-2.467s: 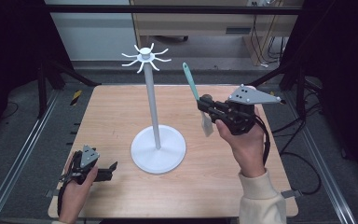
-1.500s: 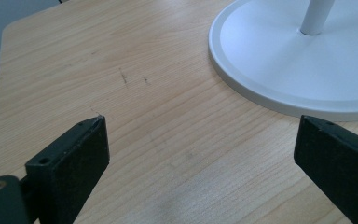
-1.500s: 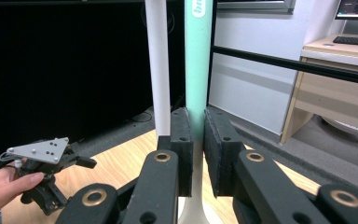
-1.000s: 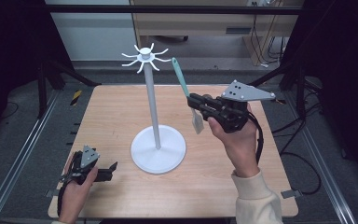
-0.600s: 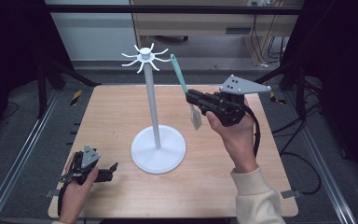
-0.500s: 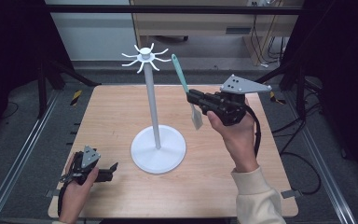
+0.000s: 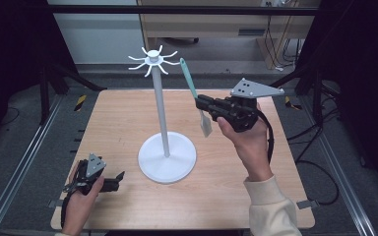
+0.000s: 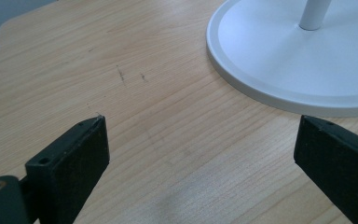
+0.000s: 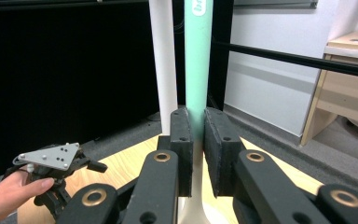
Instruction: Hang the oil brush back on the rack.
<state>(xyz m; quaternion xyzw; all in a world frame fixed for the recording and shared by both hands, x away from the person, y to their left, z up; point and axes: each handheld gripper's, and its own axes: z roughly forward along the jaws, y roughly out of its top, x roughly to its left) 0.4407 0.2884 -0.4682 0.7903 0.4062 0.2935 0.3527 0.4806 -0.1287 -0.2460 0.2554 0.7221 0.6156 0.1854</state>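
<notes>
A white stand with a round base and a tall pole stands mid-table, its top ringed with curved hooks. My right gripper is shut on a spatula, teal handle up, pale blade down. The handle's top is just right of the hooks. In the right gripper view the teal handle rises between the pads, the white pole right behind it. My left gripper rests open at the table's front left, nothing between its fingers, and the stand's base lies ahead.
The wooden table has metal rails along both sides. A cable trails from the right gripper past the table's right edge. Dark frame legs stand behind the table, and a wooden cabinet stands beyond.
The right hand has carried the spatula leftwards and a little away, bringing the handle's top close to the stand's hooks. The left gripper has stayed put.
</notes>
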